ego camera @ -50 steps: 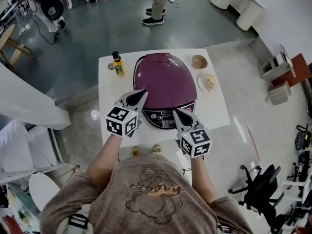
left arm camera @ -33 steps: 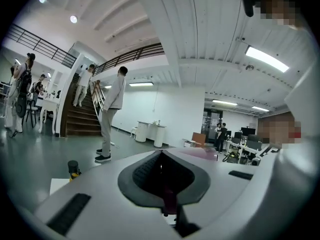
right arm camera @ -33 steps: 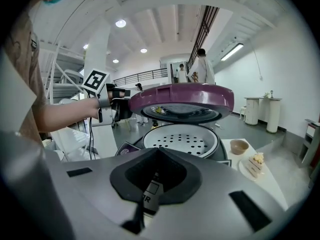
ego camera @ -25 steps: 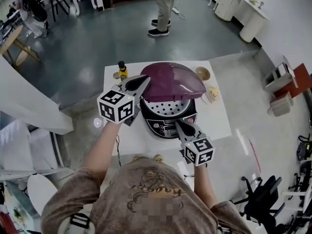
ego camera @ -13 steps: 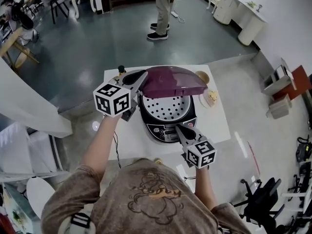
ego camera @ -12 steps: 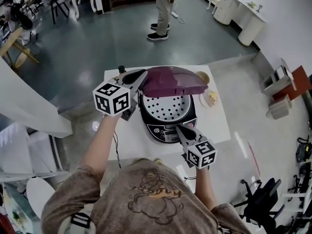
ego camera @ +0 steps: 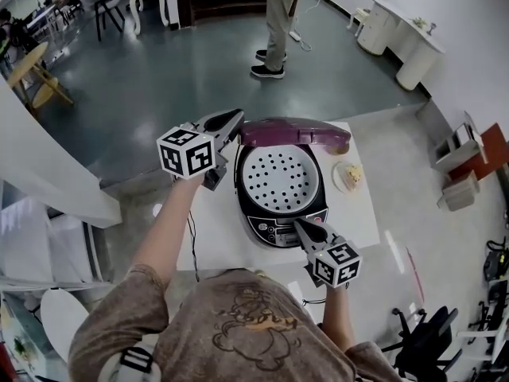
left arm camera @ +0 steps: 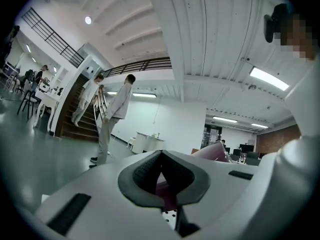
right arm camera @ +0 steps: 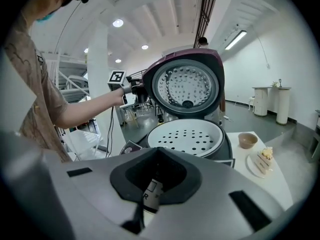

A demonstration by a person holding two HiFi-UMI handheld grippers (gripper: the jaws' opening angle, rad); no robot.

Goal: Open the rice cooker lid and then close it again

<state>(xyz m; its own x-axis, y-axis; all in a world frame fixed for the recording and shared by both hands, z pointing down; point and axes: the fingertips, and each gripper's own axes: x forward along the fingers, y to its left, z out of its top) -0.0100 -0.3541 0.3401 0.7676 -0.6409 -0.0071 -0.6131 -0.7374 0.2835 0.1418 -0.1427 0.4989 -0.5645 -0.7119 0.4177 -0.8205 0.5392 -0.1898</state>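
Rice cooker (ego camera: pixel 274 228) on white table (ego camera: pixel 362 221); lid (ego camera: pixel 294 131) upright on rear hinge, perforated tray (ego camera: pixel 280 177) exposed. Left gripper (ego camera: pixel 235 118): jaws shut, empty, tips just beside lid's left edge. Right gripper (ego camera: pixel 301 225): jaws shut, empty, over front panel. Lid likely rigid, glossy, slippery: do not pinch; push free rim, ease down to latch.

A white worktop (ego camera: pixel 213 217) is stood on a grey floor (ego camera: pixel 159 70). A rice cooker (ego camera: pixel 280 183) is carried at its middle. A plate (ego camera: pixel 342 185) bearing cake (ego camera: pixel 352 175) is set just right of the cooker, and a small bowl (right arm camera: pixel 246 140) is placed beyond the plate.
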